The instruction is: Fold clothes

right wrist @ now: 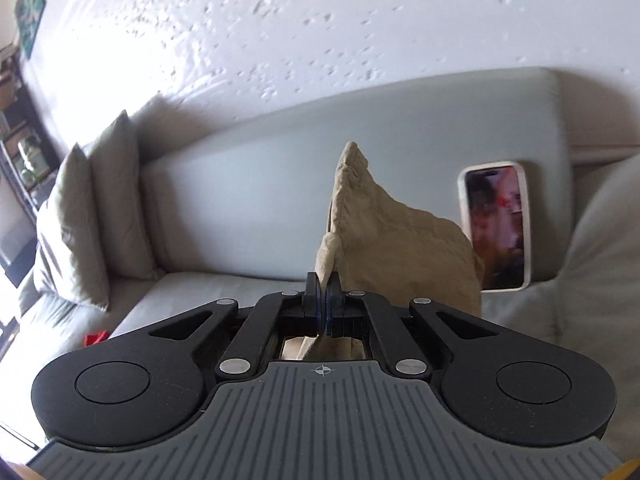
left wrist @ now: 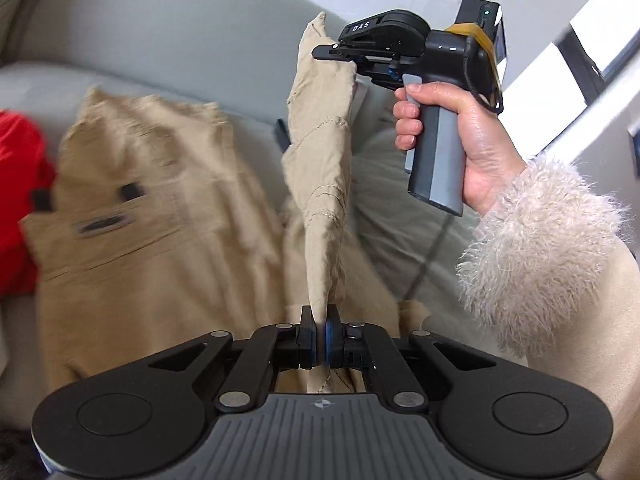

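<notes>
garment: tan trousers (left wrist: pixel 160 208), bulk spread on the grey sofa (left wrist: pixel 160 32); one strip of the cloth is lifted off it and held taut in the air between the two grippers
left gripper (left wrist: pixel 320 334): pads closed tight on the near end of the lifted strip; cloth is seen pinched between them and poking out below
right gripper (left wrist: pixel 340 54): held in the person's hand (left wrist: pixel 448 140), fingers clamped on the far upper end of the strip; in its own view (right wrist: pixel 323 308) the pads are closed on a tan corner that stands up above them
strip axis: runs from the left gripper up and away to the right gripper, roughly along the left camera's line of sight; right end higher and farther
bulk vs. strip: rest of the garment hangs and lies to the left of the strip, low on the seat
nearer hand: left gripper nearer the seat and the bulk; right gripper up by the backrest
stage: edge held at two points; a fold being made or a shake-out both fit, cannot be told
clutter: red cloth (left wrist: pixel 20 200) at left edge, touching the trousers; phone (right wrist: pixel 496 226) propped against backrest, to the right of the held corner
blur: bulk is smeared, detail there unreliable
</notes>
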Available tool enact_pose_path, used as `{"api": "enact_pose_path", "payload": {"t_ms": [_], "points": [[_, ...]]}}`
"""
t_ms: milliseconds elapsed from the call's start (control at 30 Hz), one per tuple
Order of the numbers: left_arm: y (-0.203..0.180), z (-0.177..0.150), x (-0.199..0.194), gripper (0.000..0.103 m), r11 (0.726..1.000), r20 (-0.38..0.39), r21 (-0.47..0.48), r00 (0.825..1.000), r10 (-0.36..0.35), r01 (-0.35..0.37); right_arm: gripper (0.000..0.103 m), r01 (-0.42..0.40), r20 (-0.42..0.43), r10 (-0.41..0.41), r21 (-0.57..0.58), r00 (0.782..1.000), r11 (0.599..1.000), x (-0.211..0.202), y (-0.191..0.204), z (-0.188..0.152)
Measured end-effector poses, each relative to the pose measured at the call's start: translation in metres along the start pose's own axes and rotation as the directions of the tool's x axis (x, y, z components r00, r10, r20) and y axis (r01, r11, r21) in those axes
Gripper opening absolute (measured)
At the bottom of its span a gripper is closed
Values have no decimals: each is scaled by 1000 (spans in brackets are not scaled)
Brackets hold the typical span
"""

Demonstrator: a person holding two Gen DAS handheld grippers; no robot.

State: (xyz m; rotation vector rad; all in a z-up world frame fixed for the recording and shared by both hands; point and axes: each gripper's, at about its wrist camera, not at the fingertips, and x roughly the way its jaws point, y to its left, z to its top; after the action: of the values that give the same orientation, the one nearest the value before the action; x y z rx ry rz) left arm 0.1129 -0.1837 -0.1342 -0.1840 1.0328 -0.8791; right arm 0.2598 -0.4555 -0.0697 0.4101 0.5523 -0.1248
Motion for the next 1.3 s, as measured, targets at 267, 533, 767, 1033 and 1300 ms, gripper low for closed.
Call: {"api": "enact_pose_path", "payload": {"t_ms": [267,533,767,1033,1300], "points": [[80,-6,-7,2,978,-19,-205,999,40,-43,2,-82,-208,61,-93,976,992,107,123,-61],[132,-10,-8,2,942,-32,-324,997,75,-82,2,-62,-299,19,-136,954,989,164,176,-113],[126,-10,-1,12,930,-71,-340,990,124,-141,32,-29,-455,-19,-99,890,995,201,186,-132],[81,-7,-58,24,956,54,-206,973,224,-208,46,26,-171,-62,-203,983,979,29,141,-73],[83,-40,-102,23,970,70,-170,980,188,-174,48,131,132,-117,-99,984,986,-238,50,-47]]}}
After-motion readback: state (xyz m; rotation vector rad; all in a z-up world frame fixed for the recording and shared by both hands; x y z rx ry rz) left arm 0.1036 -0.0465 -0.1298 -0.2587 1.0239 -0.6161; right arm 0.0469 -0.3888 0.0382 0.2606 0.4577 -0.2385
